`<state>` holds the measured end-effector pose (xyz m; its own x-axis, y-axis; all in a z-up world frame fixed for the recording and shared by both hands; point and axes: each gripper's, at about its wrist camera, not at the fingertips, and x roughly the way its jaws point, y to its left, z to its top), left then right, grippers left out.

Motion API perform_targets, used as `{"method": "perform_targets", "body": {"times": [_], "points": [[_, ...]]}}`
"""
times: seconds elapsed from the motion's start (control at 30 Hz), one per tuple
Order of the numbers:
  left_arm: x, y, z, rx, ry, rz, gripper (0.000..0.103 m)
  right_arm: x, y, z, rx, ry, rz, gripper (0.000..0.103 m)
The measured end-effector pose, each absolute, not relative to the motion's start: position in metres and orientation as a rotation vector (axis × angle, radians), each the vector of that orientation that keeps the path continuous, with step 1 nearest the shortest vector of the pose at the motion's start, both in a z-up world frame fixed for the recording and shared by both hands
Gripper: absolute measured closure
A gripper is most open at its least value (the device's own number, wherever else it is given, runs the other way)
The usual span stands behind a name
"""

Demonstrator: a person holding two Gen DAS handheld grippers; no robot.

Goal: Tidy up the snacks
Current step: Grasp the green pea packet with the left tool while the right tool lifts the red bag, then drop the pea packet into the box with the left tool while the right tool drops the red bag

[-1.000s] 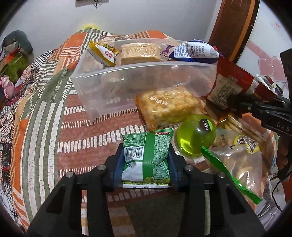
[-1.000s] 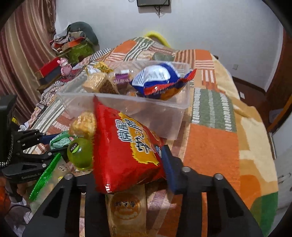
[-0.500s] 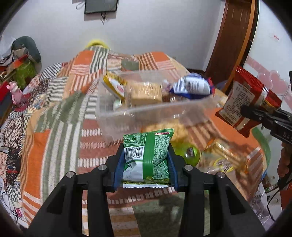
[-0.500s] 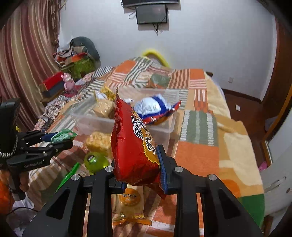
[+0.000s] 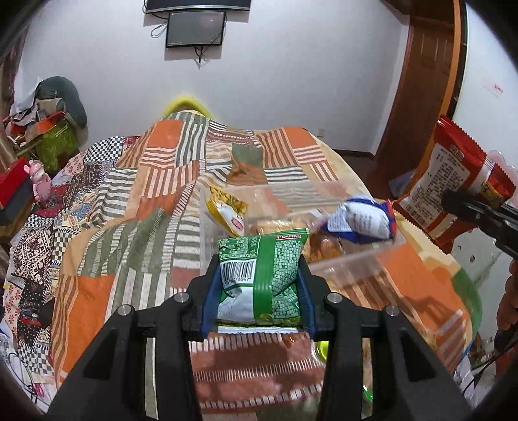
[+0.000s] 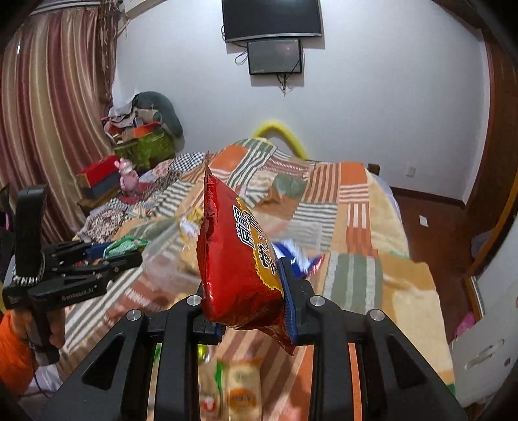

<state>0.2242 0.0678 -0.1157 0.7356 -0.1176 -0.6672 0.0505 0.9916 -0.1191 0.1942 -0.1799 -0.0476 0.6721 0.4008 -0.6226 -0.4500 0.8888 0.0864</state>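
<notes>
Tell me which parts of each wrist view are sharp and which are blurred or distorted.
Left wrist view: the green snack bag in the left gripper is sharp, while the clear bin is motion-smeared; fisheye bends the door frame. Right wrist view: the red snack bag in the right gripper is crisp with foil glare, and the packets below are blurred.

Each camera sits behind its own jaws and looks forward along them, raised over the bed (image 5: 106, 259) and facing the white wall with the television (image 6: 272, 19). The left view sees the right gripper (image 5: 479, 210) at its right edge; the right view sees the left gripper (image 6: 110, 256) at left. Both share the patchwork quilt (image 6: 353, 207).
</notes>
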Motion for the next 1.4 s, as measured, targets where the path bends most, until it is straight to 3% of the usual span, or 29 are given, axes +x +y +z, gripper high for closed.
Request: {"method": "perform_targets", "body": {"times": [0.57,1.0,1.13,1.27,1.4], "points": [[0.293,0.08,-0.146,-0.12,0.815,-0.067,0.061,0.262,-0.129,-0.082,-0.173,0.756,0.476,0.078],[0.302,0.079,-0.159,-0.098,0.829,-0.039,0.058,0.276,-0.093,-0.102,-0.292,0.798,0.535,0.078],[0.301,0.083,-0.157,-0.132,0.842,-0.053,0.055,0.273,-0.091,-0.102,-0.308,0.808,0.547,0.075],[0.296,0.085,-0.152,-0.174,0.842,-0.066,0.05,0.267,-0.094,-0.098,-0.295,0.819,0.569,0.06],[0.285,0.082,-0.143,-0.16,0.823,-0.068,0.045,0.254,-0.104,-0.09,-0.287,0.803,0.575,0.052]]}}
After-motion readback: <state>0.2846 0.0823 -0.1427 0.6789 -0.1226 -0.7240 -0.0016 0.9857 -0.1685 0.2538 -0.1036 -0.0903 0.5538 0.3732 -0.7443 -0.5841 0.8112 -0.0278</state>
